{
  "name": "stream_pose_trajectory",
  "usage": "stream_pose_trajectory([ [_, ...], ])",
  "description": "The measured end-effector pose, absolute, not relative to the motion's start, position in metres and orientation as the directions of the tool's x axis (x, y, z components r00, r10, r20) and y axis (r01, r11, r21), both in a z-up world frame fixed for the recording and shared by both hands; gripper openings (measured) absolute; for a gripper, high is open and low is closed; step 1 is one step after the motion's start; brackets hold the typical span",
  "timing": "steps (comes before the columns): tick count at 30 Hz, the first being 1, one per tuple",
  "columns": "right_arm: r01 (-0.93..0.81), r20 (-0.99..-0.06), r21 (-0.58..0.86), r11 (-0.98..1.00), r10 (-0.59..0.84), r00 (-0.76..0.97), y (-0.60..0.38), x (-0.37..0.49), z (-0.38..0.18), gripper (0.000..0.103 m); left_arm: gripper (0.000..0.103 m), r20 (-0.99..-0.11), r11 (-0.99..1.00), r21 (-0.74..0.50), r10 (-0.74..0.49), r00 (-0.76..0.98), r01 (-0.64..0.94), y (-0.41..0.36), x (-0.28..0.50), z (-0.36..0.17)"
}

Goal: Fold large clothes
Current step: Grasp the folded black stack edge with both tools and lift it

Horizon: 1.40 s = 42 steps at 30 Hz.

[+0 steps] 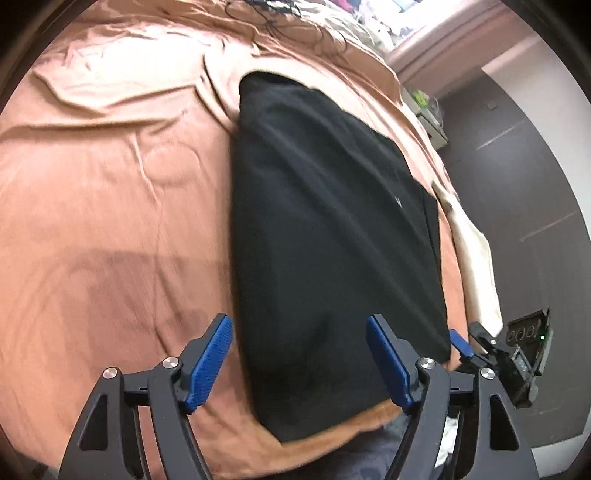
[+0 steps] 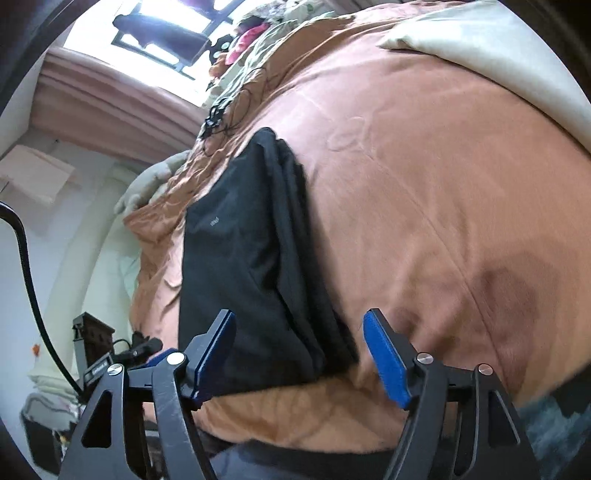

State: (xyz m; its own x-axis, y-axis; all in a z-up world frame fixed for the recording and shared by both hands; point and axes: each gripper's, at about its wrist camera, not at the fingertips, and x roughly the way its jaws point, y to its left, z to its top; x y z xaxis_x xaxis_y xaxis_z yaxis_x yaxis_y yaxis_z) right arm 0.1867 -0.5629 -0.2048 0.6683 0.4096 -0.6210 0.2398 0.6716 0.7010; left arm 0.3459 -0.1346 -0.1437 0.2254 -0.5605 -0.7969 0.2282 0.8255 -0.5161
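Observation:
A black garment [image 1: 325,236] lies folded into a long strip on the brown bedsheet [image 1: 110,206]. My left gripper [image 1: 299,358] is open and empty, its blue pads [image 1: 210,362] spread over the strip's near end. In the right wrist view the same garment [image 2: 251,258] runs away from me, with its folded layers along the right side. My right gripper [image 2: 301,354] is open and empty above the garment's near end. The right gripper also shows in the left wrist view [image 1: 465,343] at the garment's near right corner.
The bedsheet [image 2: 443,221] is wrinkled and ends just below my grippers. A cream cloth [image 1: 476,258] hangs at the bed's right edge. Black cables [image 2: 229,107] and piled clothes [image 2: 258,33] lie at the far end. A dark wardrobe [image 1: 517,177] stands to the right.

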Motion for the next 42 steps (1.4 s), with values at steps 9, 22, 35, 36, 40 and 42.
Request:
stream_pose_trajectory([
  [9,0.172,-0.610,0.721,0.671,0.496,0.619,-0.563,0.261,-0.210,0.083,0.076,-0.773,0.810,-0.557,-0.587,0.241,0.186,-0.145,0.393,-0.153],
  [22,0.134,-0.579,0.776,0.616,0.611,0.540,-0.576,0.332,-0.235,0.084,0.076,-0.756,0.792,-0.584,-0.611,0.234,0.178,-0.163,0.451,-0.167],
  [35,0.104,-0.520,0.830,0.548,0.694,0.498,-0.576,0.370,-0.249,0.080,0.075,-0.736,0.767,-0.629,-0.639,0.223,0.123,-0.166,0.484,-0.189],
  [36,0.104,-0.525,0.828,0.552,0.695,0.492,-0.575,0.373,-0.249,0.078,0.075,-0.733,0.763,-0.636,-0.643,0.223,0.111,-0.166,0.487,-0.190],
  [40,0.129,-0.521,0.836,0.533,0.701,0.487,-0.578,0.381,-0.255,0.055,0.075,-0.727,0.756,-0.649,-0.649,0.224,0.081,-0.167,0.498,-0.194],
  [42,0.135,-0.502,0.852,0.506,0.716,0.485,-0.579,0.382,-0.259,0.042,0.074,-0.724,0.752,-0.657,-0.651,0.226,0.062,-0.166,0.500,-0.195],
])
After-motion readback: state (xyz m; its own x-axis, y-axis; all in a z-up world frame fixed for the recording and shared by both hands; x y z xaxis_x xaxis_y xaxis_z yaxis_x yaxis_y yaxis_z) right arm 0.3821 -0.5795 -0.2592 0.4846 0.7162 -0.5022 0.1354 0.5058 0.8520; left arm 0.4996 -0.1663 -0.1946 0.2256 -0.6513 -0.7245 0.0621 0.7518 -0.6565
